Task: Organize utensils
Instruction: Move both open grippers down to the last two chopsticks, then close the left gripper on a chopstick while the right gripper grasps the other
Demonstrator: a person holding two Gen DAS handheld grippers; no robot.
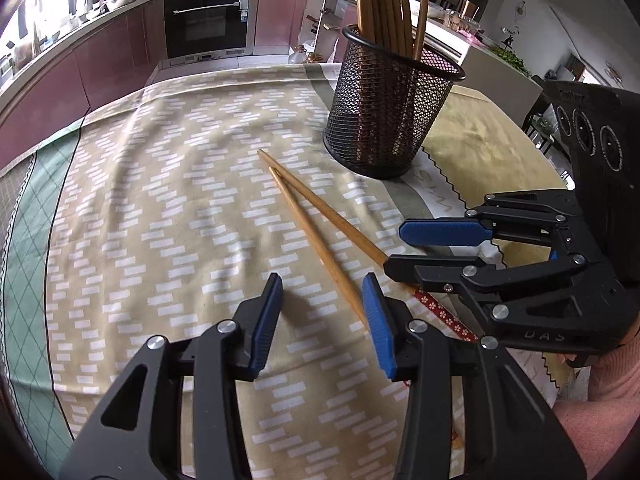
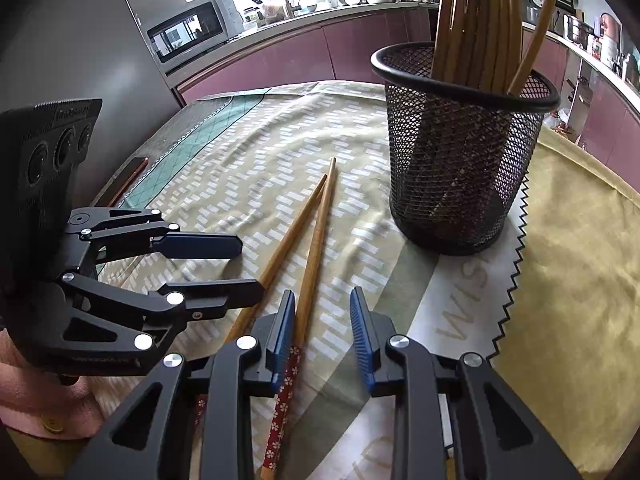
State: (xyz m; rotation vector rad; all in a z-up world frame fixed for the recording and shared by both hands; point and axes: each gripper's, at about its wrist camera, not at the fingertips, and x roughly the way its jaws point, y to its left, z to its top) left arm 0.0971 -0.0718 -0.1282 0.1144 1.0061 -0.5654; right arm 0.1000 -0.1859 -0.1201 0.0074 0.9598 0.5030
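Two bamboo chopsticks with red flowered handles lie crossed on the patterned tablecloth. One chopstick runs between the pads of my right gripper, close to the left pad, with a gap to the right pad; the jaws are open. The other chopstick runs to the inner side of the right pad of my left gripper, which is open and grips nothing. A black mesh holder stands upright behind them, with several chopsticks in it. The two grippers sit side by side, the right gripper and the left gripper each showing in the other's view.
A yellow cloth with a zigzag edge covers the table to the right of the holder. A dark flat object lies at the table's far left edge. Kitchen cabinets, an oven and a microwave stand beyond the table.
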